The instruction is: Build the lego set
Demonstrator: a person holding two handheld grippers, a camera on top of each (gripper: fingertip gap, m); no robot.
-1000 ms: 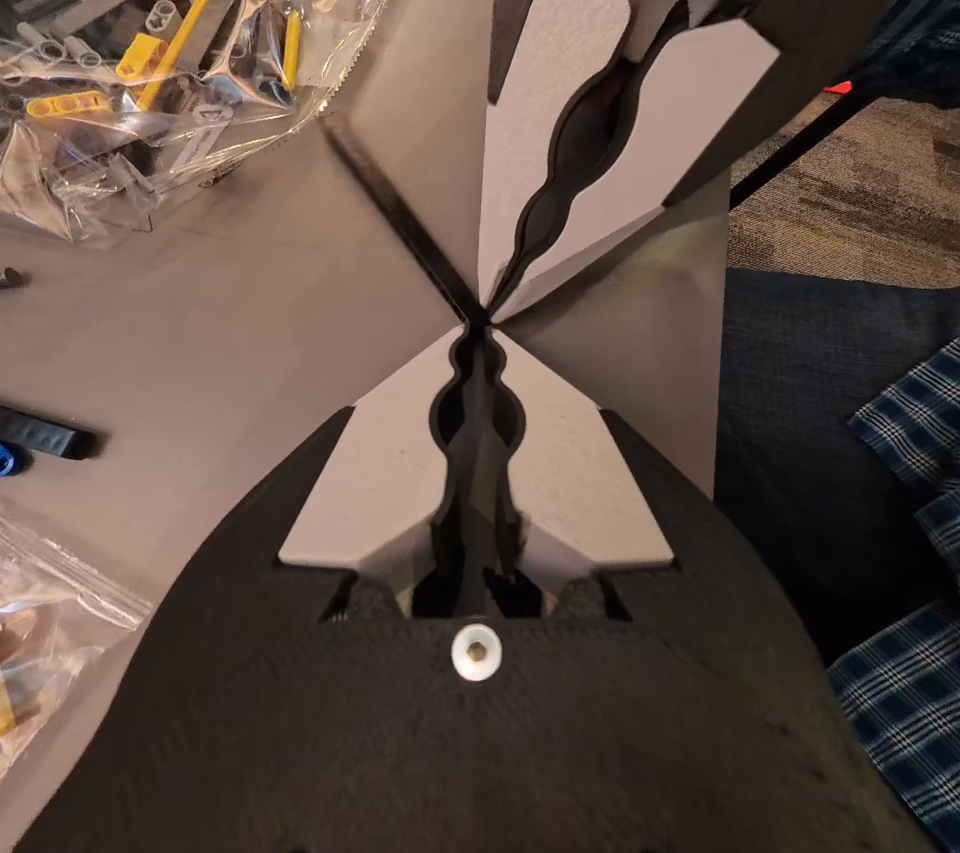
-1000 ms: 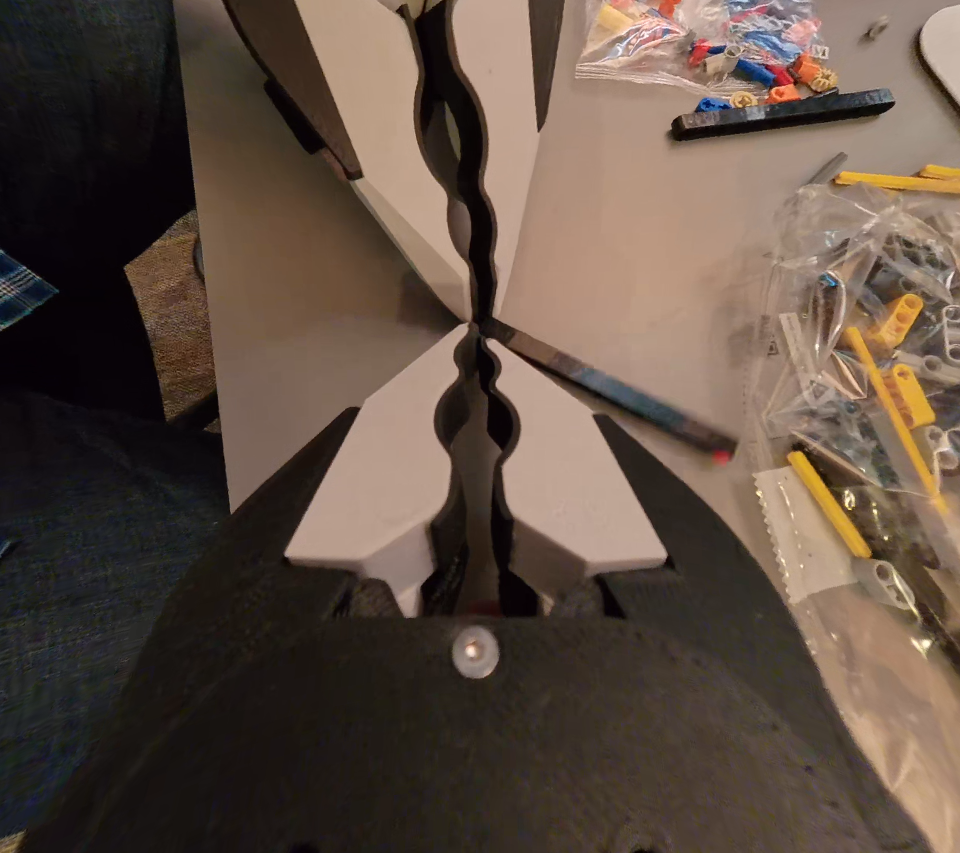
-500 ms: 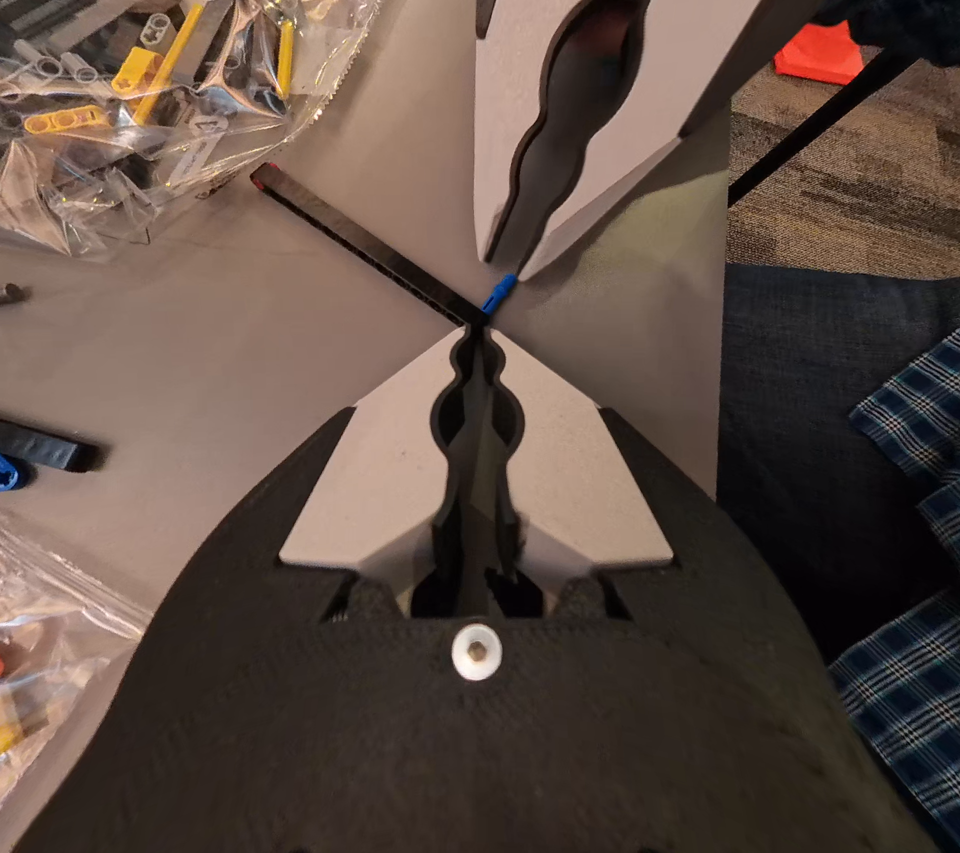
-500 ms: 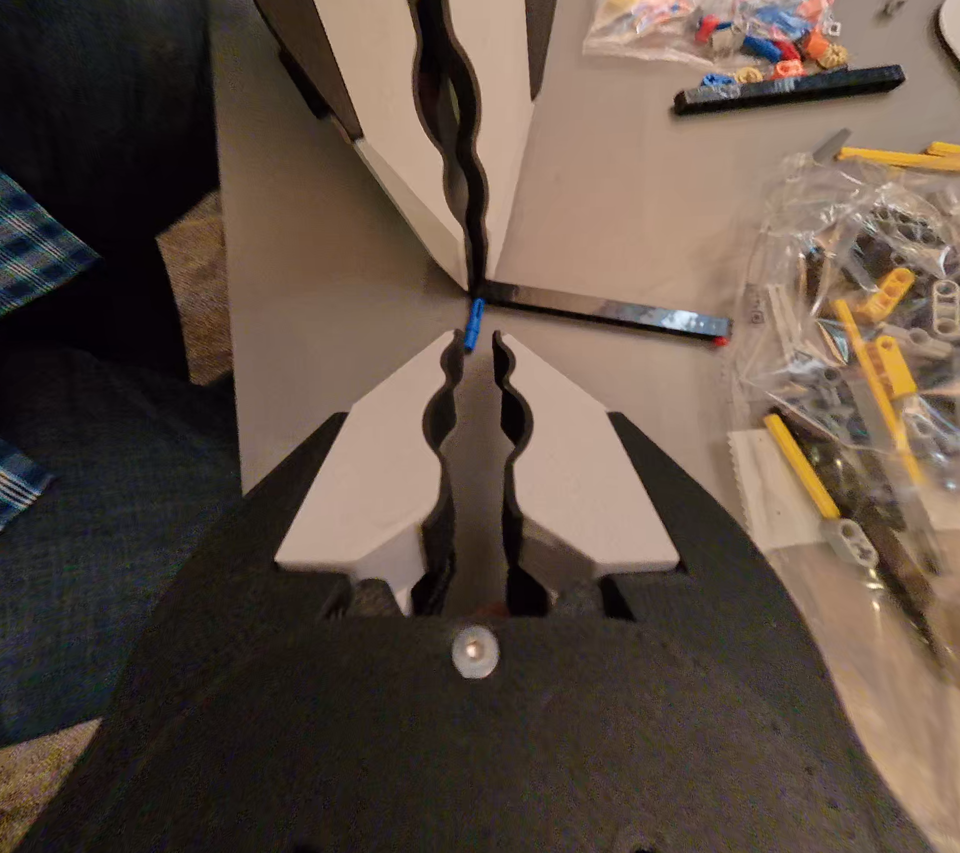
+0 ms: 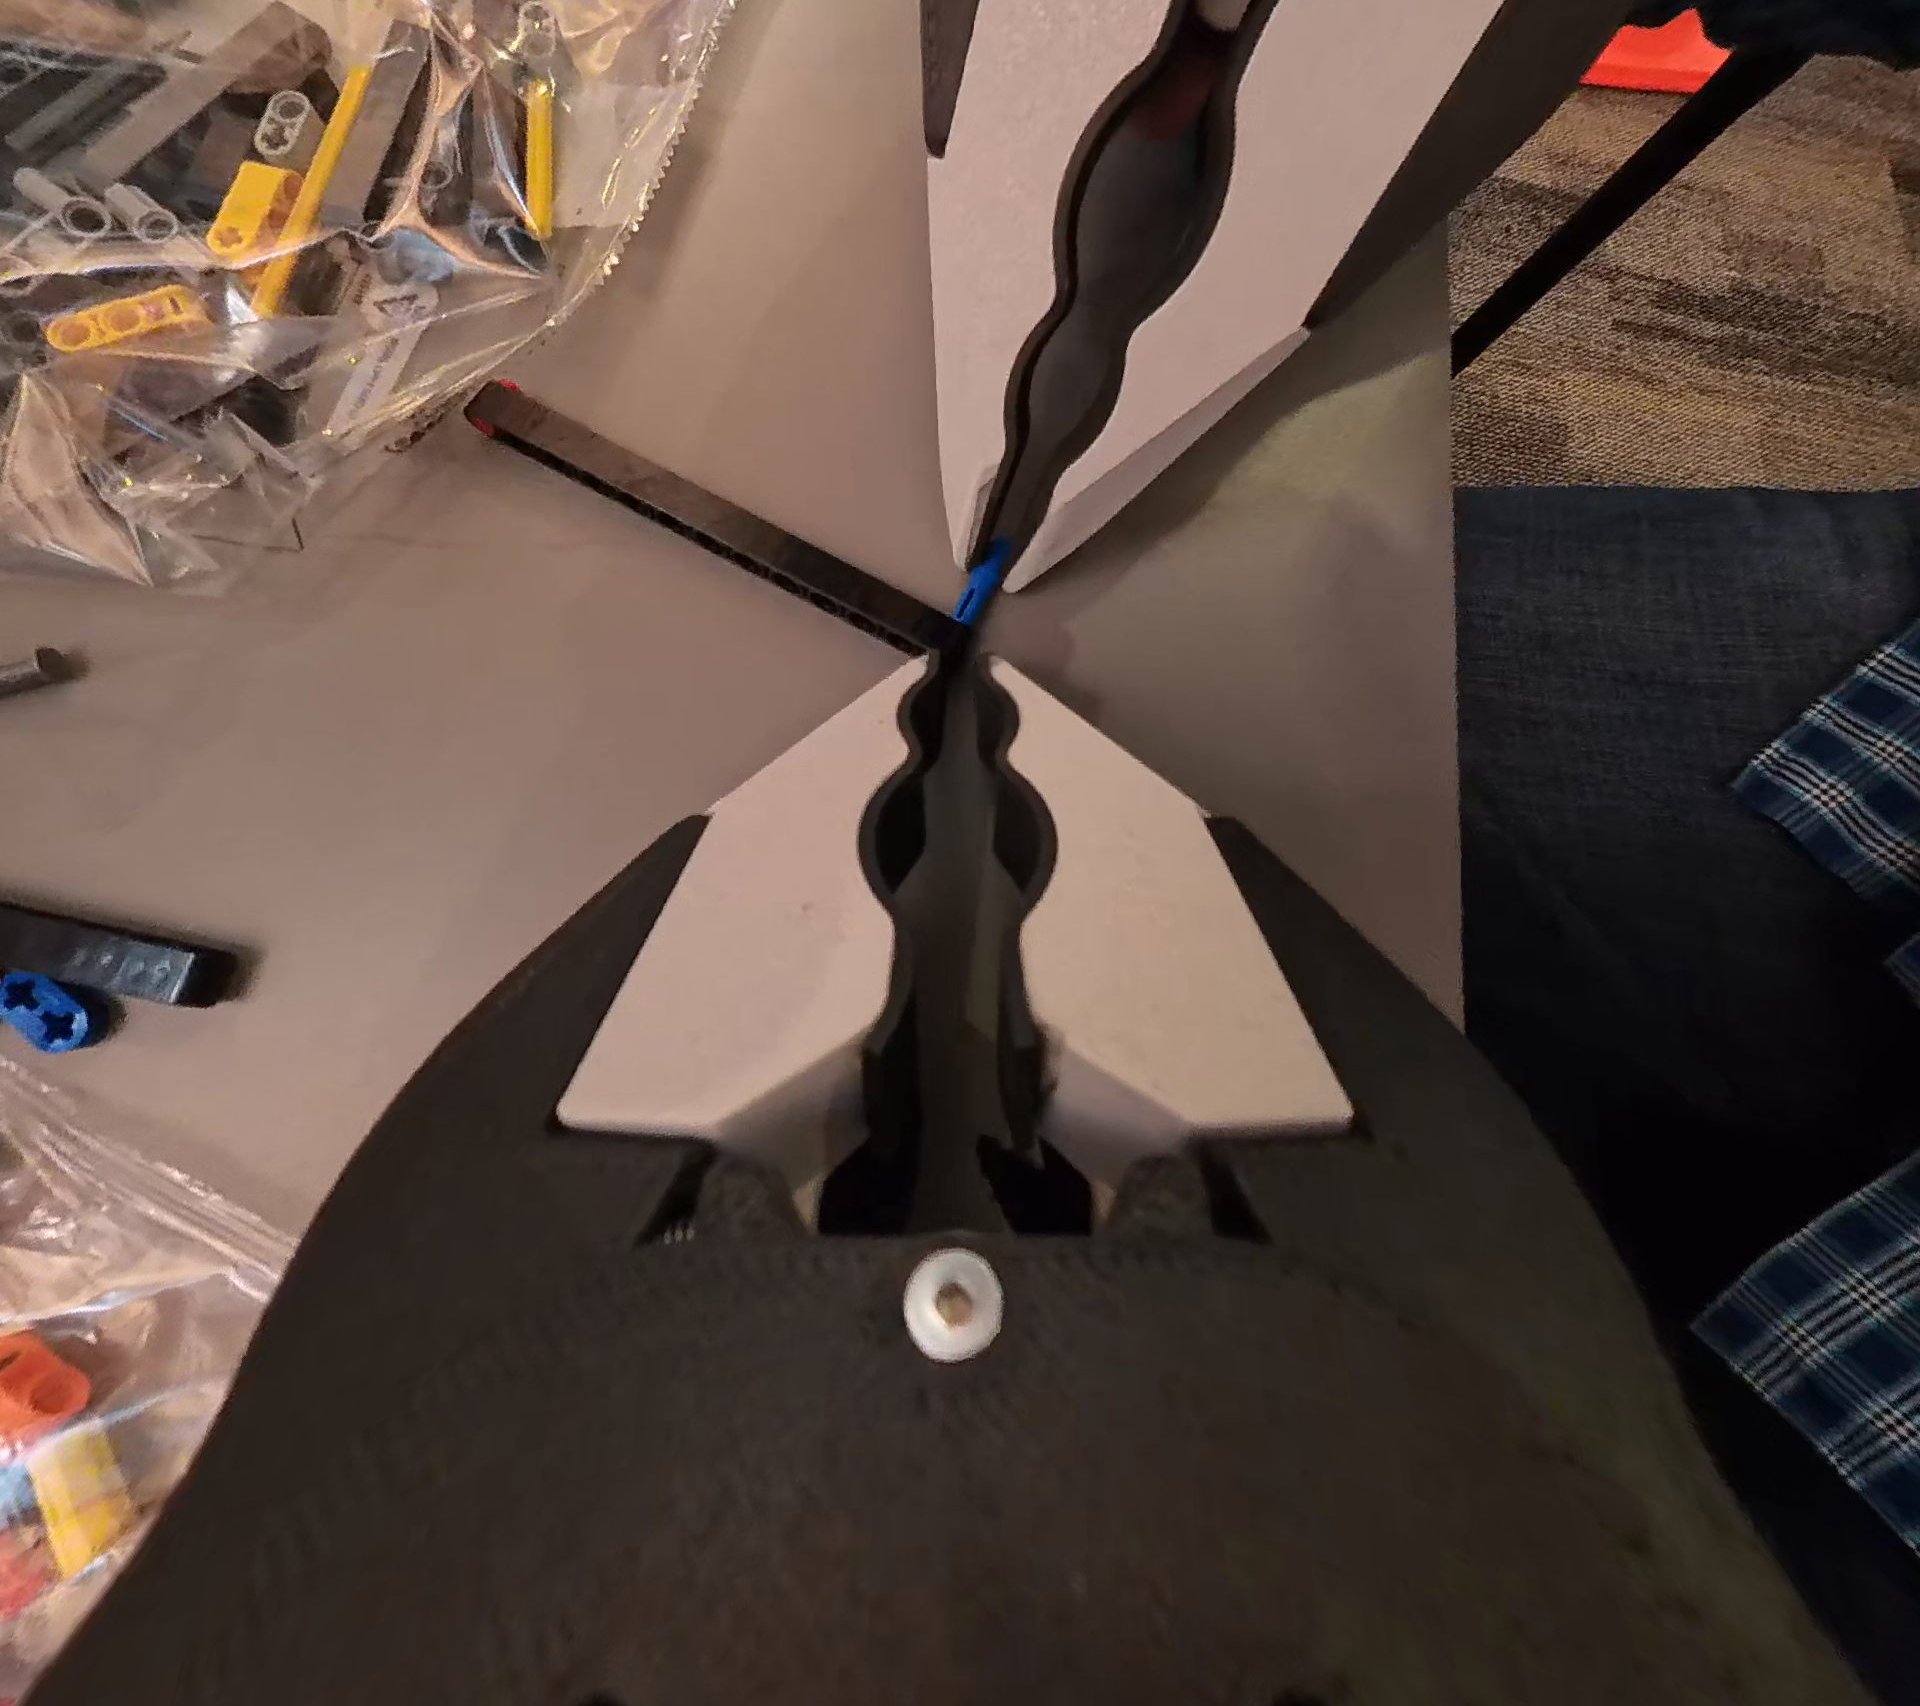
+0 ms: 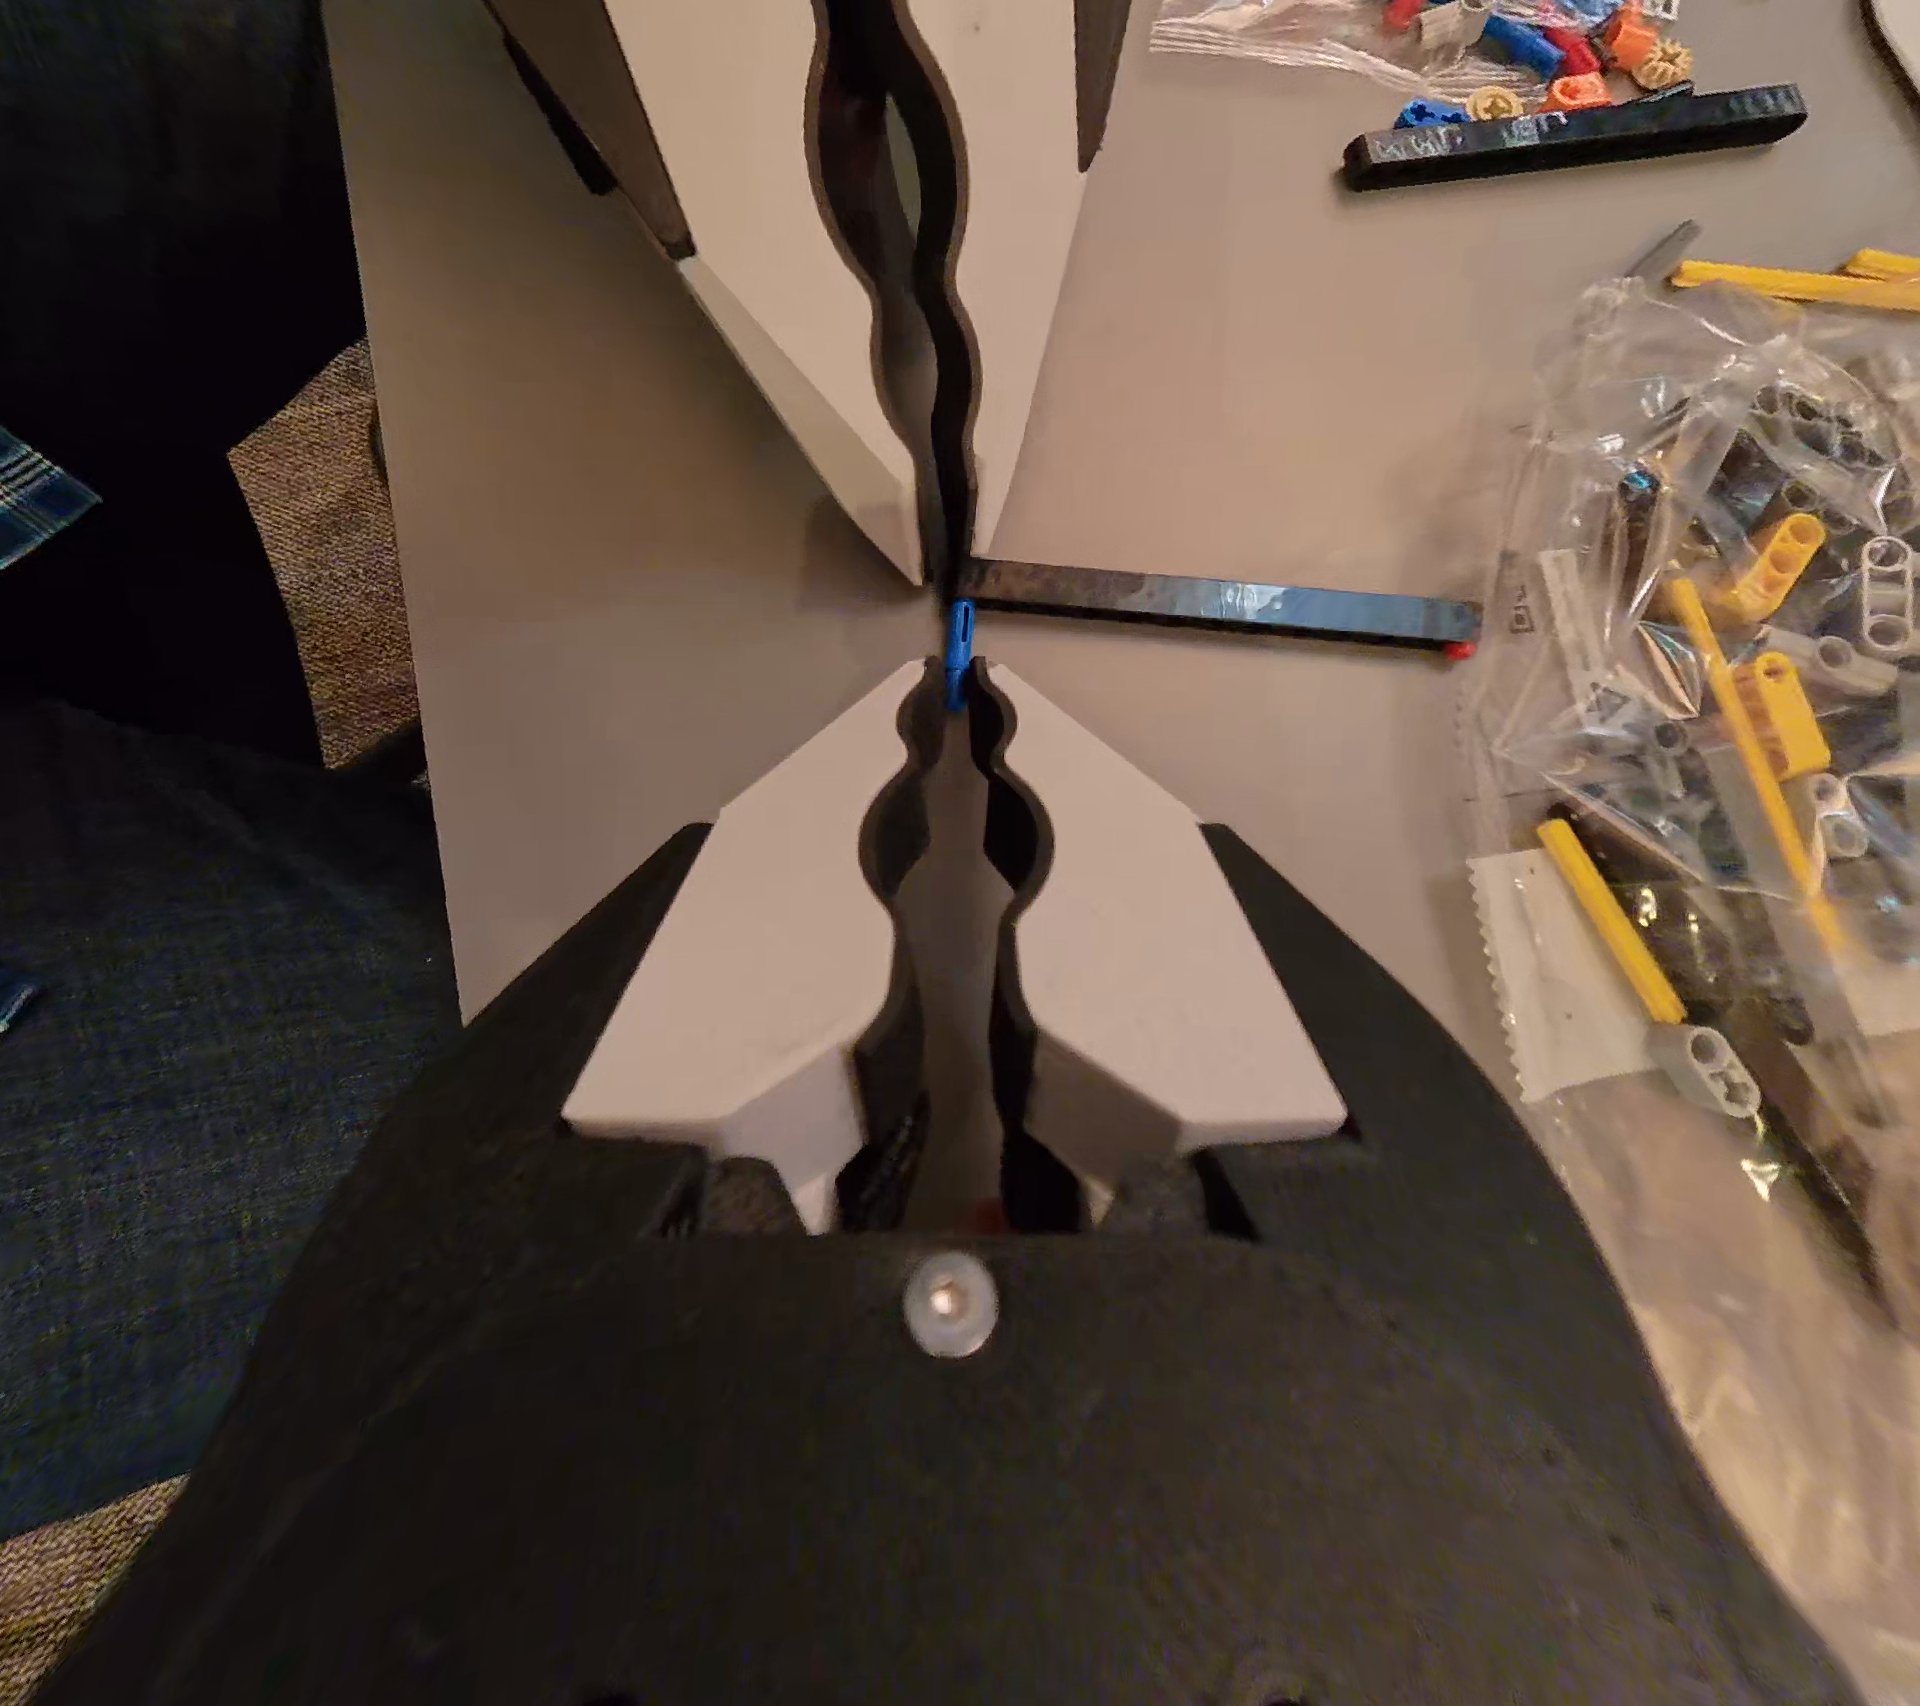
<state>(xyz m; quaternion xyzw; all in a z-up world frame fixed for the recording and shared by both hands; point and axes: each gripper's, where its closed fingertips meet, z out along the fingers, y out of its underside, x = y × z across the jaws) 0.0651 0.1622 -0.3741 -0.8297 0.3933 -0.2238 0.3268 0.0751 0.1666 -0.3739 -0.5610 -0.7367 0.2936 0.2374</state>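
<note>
The left gripper (image 5: 956, 659) had its fingers closed on one end of a long black beam (image 6: 1216, 602), the rest of which reached out sideways over the grey desk (image 6: 1195, 368), probably braced for a push. The right gripper (image 6: 956, 669) met it tip to tip, fingers pinched on a small blue pin (image 6: 958, 654) whose free end touched the beam's gripped end, apparently lined up to press into a hole. Clear bags of loose parts (image 6: 1714, 721) lay beyond the beam's far end, with a second black beam (image 6: 1569, 134) farther off.
</note>
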